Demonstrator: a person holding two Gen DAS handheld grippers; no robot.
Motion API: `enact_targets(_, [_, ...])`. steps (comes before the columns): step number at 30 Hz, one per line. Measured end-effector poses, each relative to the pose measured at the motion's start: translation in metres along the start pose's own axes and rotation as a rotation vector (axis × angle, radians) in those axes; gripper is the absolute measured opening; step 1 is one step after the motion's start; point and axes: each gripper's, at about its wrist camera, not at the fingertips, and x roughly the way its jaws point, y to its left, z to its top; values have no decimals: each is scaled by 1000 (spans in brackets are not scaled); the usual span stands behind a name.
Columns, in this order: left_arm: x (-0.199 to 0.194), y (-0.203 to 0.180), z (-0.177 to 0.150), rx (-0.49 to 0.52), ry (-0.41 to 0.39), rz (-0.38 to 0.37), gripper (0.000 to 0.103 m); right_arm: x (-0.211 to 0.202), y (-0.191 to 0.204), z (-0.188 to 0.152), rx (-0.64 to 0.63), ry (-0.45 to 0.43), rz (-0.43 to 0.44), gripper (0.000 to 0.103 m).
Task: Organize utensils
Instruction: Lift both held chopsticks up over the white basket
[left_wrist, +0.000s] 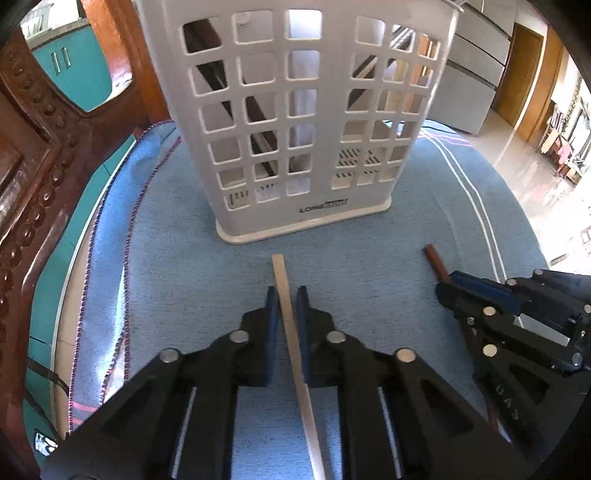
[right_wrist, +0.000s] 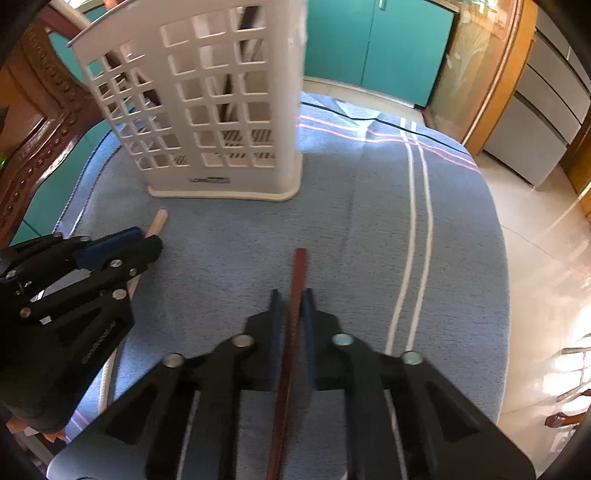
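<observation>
A white lattice utensil holder (left_wrist: 299, 122) stands on the blue cloth, with dark and light sticks inside; it also shows in the right wrist view (right_wrist: 214, 110). My left gripper (left_wrist: 287, 295) is shut on a light wooden chopstick (left_wrist: 282, 280) that points toward the holder's base. My right gripper (right_wrist: 292, 297) is shut on a dark reddish-brown chopstick (right_wrist: 298, 269). In the left wrist view the right gripper (left_wrist: 448, 284) sits at the right with the dark chopstick (left_wrist: 434, 258) poking out. In the right wrist view the left gripper (right_wrist: 147, 236) sits at the left with the light chopstick (right_wrist: 158, 220).
A blue cloth (left_wrist: 177, 229) with white and pink stripes (right_wrist: 413, 206) covers the table. A carved wooden chair (left_wrist: 40, 158) stands at the left. Teal cabinets (right_wrist: 376, 44) are behind, and tiled floor (right_wrist: 546, 236) lies beyond the table's right edge.
</observation>
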Motion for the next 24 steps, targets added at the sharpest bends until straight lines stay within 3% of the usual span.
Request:
enact_targets(3, [-2,0,-2,-14,-7,-20,8,-1,4,-1,2,-10,29,7])
enact_targets(6, [-22,-1,1,-9,-75,-21,7,-10,9,-1,-13,-44,60,6])
enact_targets(11, [-91,8,10,-7,-249,-46,7,-63,-2,5,4,-163,143,7])
enact_targets(18, [-213,34,24,-89,-527,-136,7,-171,-34,1,60,-381,278,7])
enact_targets(21, [-261,43,33,-125,-675,-173,7,-211,-42,5,73,-469,313,7])
enact_targets(24, [-292,51,42,-177,-823,-163,7,-246,-46,20,80,-569,351,7])
